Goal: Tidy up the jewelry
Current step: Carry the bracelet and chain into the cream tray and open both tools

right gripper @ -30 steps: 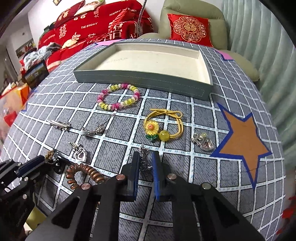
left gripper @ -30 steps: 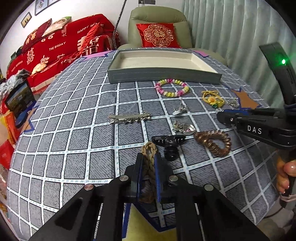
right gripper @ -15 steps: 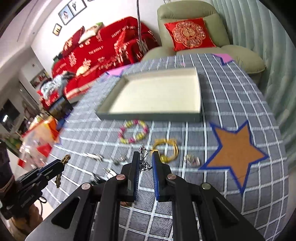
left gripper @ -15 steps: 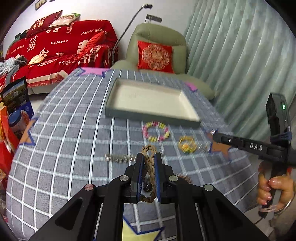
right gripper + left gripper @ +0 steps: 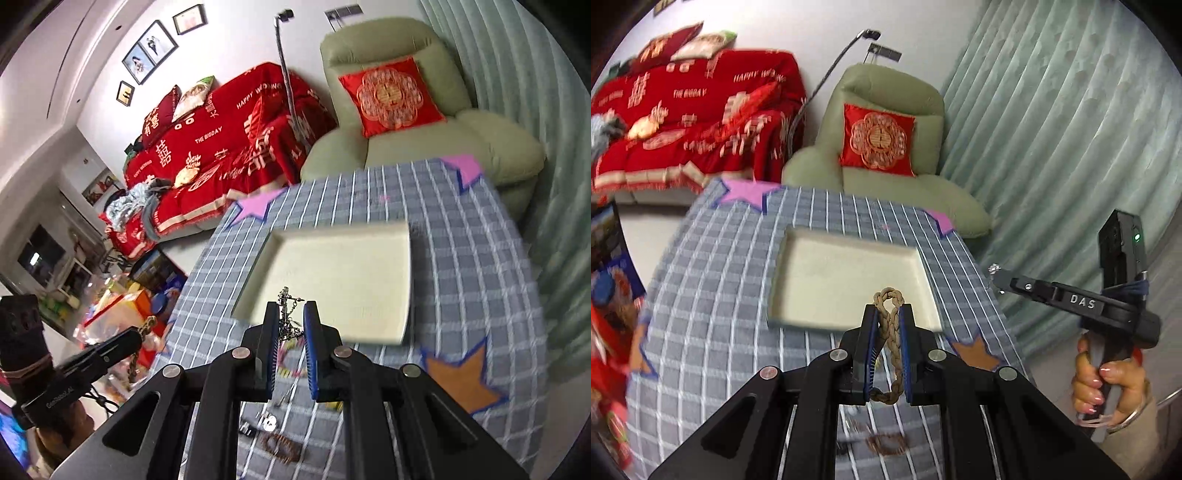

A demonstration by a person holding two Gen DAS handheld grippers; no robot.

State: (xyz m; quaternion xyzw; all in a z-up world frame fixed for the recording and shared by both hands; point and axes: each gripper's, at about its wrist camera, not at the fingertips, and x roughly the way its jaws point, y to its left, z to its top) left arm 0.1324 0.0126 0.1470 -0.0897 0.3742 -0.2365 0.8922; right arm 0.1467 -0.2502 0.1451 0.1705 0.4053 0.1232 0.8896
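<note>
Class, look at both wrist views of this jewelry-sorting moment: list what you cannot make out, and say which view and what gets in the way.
- Silver chain piece, right wrist view: too small and tangled to tell what kind of jewelry it is.
- Jewelry left on the table, both views: blurred, mostly hidden behind the gripper bodies.
- Braided band, left wrist view: its sides are covered by the left gripper pads.
- Tray, right wrist view: near edge smeared by blur.
</note>
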